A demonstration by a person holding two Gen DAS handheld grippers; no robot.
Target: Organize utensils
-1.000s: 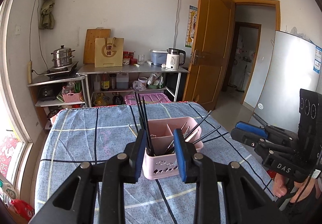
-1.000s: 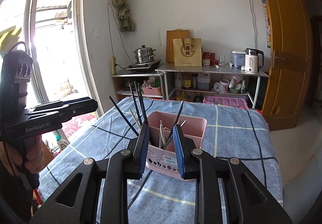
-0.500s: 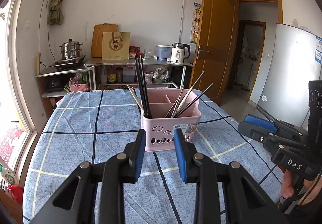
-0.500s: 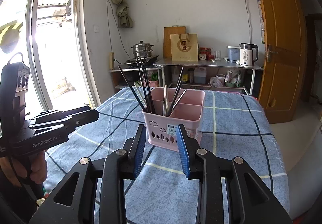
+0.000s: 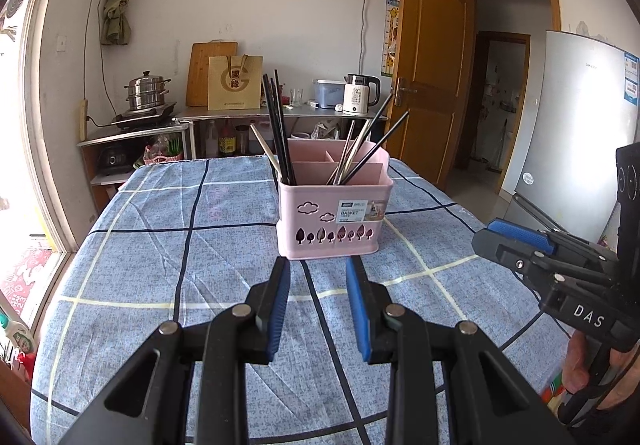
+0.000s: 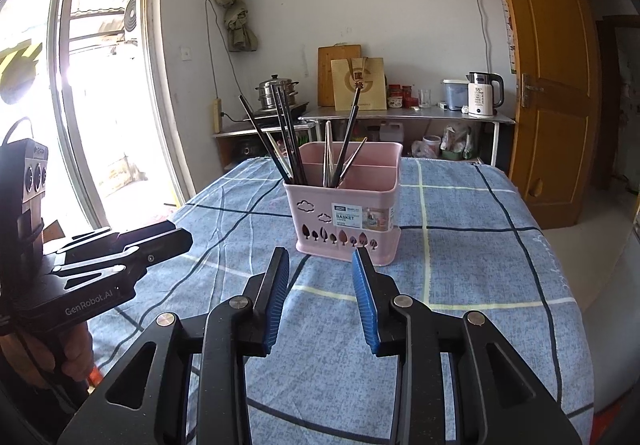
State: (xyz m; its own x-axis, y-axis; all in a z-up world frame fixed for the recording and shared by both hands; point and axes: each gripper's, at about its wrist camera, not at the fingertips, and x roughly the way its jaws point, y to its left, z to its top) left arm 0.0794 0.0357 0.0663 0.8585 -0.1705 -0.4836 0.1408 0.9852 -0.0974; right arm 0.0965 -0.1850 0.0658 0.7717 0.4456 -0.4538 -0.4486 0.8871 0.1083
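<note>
**Utensil basket standing loaded on table; both grippers empty and short of it**

Location of task item: a pink basket (image 5: 334, 219) stands upright on a table covered by a blue checked cloth (image 5: 160, 265), roughly midway between the table's left and right edges and towards its far edge. The basket is divided into compartments. Its front wall carries cloud and tree cut-outs and a white label reading "BASKET".

Contents: a bundle of black chopsticks (image 5: 276, 125) stands nearly upright in the front left compartment, with one pale chopstick (image 5: 264, 147) leaning out to the left beside it. A second group of metal and dark chopsticks (image 5: 366, 145) leans to the right from the adjoining compartment. The right wrist view shows the same arrangement (image 6: 286, 133); the compartments at the right of the basket (image 6: 344, 221) appear empty in that view.

Left gripper (image 5: 318, 305): jaws parted, nothing between the blue pads. It sits above the cloth just short of the basket's front wall, not touching it.

Right gripper (image 6: 320, 295): jaws parted somewhat wider, nothing between the pads. It likewise sits short of the basket, without contact. In the left wrist view it appears at the table's right edge (image 5: 520, 241), held by a hand (image 5: 580, 369).

Surroundings: beyond the far edge of the table, a metal shelf unit (image 5: 280, 115) carries a white kettle (image 5: 358, 95), a paper bag (image 5: 235, 83) and a cutting board. A steel steamer pot (image 5: 146, 91) sits to its left. A wooden door (image 5: 430, 73) stands open on the right.
</note>
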